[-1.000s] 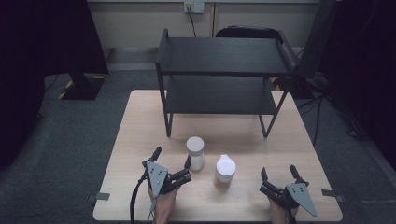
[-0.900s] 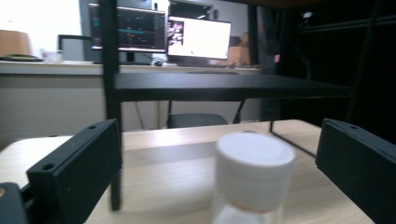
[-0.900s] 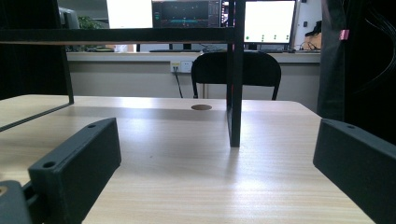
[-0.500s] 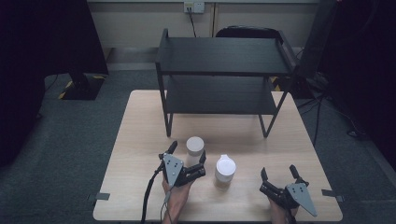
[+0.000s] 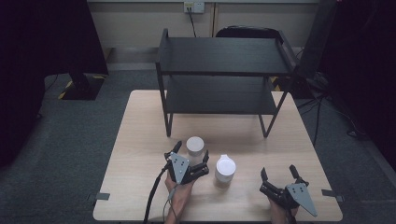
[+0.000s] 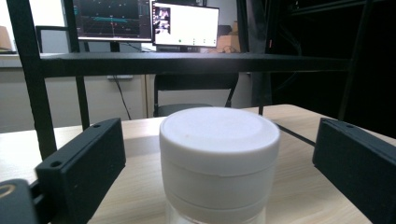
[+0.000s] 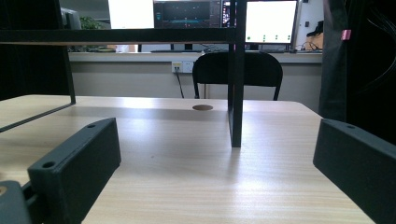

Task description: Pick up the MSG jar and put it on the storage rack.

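Note:
Two white jars with white lids stand on the wooden table [image 5: 140, 140]. The left jar [image 5: 195, 144] [image 6: 219, 158] sits between the jaws of my left gripper [image 5: 192, 152] [image 6: 222, 137]. Those jaws have just been closing a little, but a gap remains on each side of the jar, so the gripper is open. The right jar [image 5: 225, 169] stands free just right of that gripper. Near the table's front right, my right gripper [image 5: 278, 171] [image 7: 217, 135] rests open with nothing between its fingers.
A black two-tier metal shelf [image 5: 224, 70] stands on the far half of the table; one of its legs [image 7: 237, 93] rises ahead of the right gripper. A chair and monitors lie beyond the table.
My left gripper has moved forward and to the right, so its jaws now straddle the left jar. The right gripper and both jars have stayed put.

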